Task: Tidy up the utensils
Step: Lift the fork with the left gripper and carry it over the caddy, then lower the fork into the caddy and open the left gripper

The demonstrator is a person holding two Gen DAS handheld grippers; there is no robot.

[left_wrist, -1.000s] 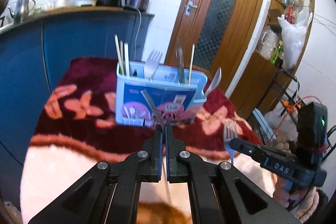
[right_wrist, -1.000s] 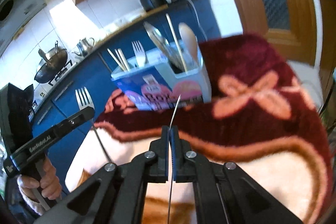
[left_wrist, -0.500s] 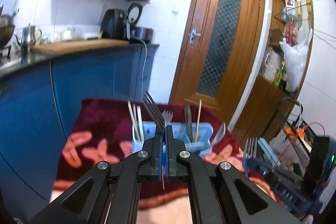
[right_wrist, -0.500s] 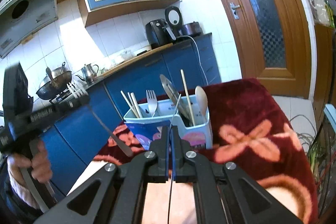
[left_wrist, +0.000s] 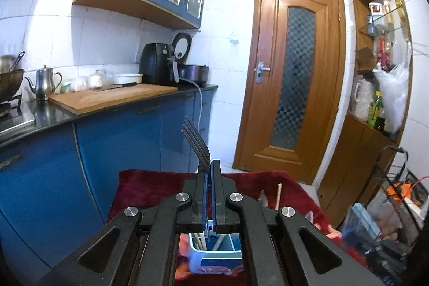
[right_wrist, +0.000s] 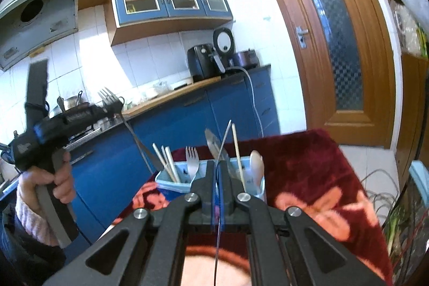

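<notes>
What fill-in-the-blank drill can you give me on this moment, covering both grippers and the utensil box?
1. The left gripper is shut on a ____.
2. That utensil's handle tip reaches down to the ____ compartment of the utensil box, as the right wrist view shows it.
3. The right gripper is shut on a thin metal utensil seen ____-on.
4. The spoon stands bowl ____.

Missing words: fork; left; edge; up

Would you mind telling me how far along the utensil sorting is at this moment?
Partly done: the holder already has chopsticks, a fork and a spoon standing in it. In hand: the left gripper grips another fork above the holder; the right gripper pinches a thin metal utensil seen edge-on. Both still need dropping in.
</notes>
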